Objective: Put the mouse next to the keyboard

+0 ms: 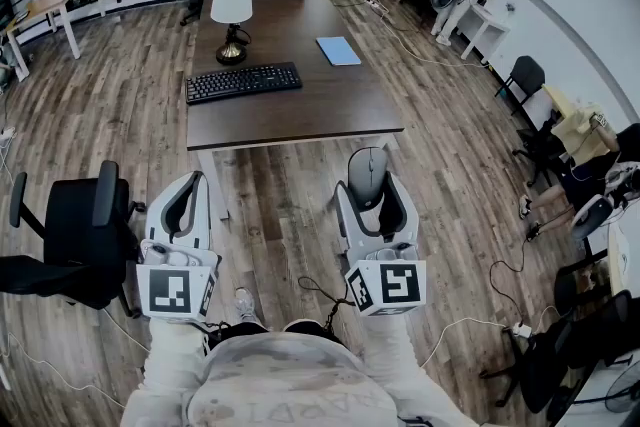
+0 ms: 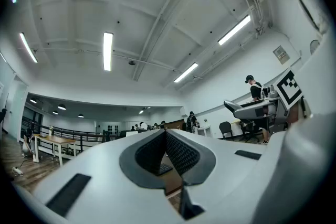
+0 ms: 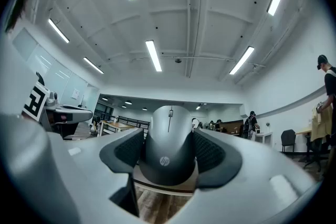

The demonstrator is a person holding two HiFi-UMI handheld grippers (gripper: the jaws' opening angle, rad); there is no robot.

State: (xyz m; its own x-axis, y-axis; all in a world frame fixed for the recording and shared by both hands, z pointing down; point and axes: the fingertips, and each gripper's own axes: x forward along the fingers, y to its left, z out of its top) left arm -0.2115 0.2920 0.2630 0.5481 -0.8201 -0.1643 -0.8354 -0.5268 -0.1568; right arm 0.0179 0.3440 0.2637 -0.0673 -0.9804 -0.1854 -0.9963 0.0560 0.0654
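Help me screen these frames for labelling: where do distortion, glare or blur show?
Head view: strong fisheye, the floor bowing around the table, evenly lit and sharp. Left gripper view: black corners, ceiling lights clipped white. Right gripper view: the same black corners and clipped lights; the mouse is sharp, its logo legible.

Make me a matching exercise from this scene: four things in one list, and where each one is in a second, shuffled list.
Things:
1. mouse
2. keyboard
3. lamp
4. blue pad

Places:
A. right part of the table
B. front left of the table
C. gripped in the right gripper
D. just behind the keyboard

Pairs: 1-C, 2-B, 3-D, 4-A
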